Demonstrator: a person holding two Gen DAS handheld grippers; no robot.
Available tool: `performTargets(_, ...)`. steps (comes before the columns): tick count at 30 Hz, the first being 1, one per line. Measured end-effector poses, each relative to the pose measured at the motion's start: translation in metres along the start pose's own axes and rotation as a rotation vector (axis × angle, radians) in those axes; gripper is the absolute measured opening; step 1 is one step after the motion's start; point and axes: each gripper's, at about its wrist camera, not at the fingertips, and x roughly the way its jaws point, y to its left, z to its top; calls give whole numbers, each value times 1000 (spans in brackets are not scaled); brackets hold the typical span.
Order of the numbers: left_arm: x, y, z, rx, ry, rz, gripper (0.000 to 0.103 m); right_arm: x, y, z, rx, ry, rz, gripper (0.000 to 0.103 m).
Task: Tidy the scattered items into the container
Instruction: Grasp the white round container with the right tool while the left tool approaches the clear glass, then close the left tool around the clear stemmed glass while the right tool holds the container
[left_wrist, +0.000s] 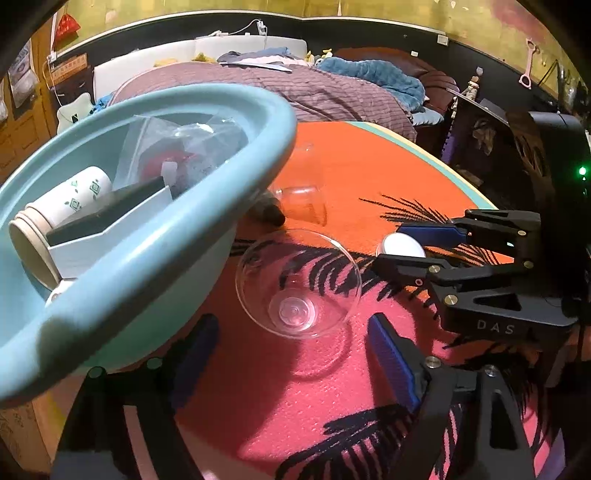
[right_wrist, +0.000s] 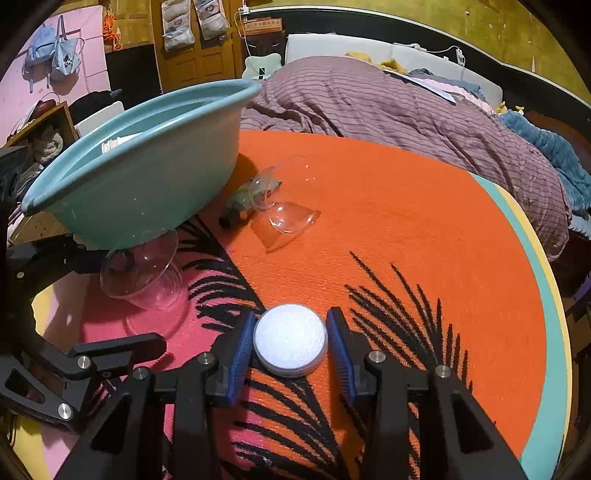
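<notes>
Right now my right tongs (right_wrist: 290, 341) are clenched on the white puck light (right_wrist: 290, 339), which sits low on the orange mat (right_wrist: 406, 206), well apart from the teal basin (right_wrist: 147, 177). My left tongs (left_wrist: 291, 354) are released, straddling a clear cup (left_wrist: 297, 282) lying on its side beside the basin. I judge the puck's rounded edge could squirt out of the pads on lifting, and the thin cup could roll or crumple when squeezed. Two more clear cups (right_wrist: 284, 206) wait behind it.

Two close downward wrist views, shared mat (left_wrist: 332, 387)
</notes>
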Motion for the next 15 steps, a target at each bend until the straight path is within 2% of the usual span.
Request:
performTargets(4,1,-4,2,13,1,14,80,-3,-2,-3,5,3,6,43)
performTargets(6,3,-5,2,13,6,27,68,-4,-4,-4,13,2,15,43)
performTargets(10,5,-5,4,7,8,39,62,-7,-6,-7,27,-4,27,43)
performTargets(15,6,-8,4,18,2,42,47,-9,-6,-7,22,-4,31,43)
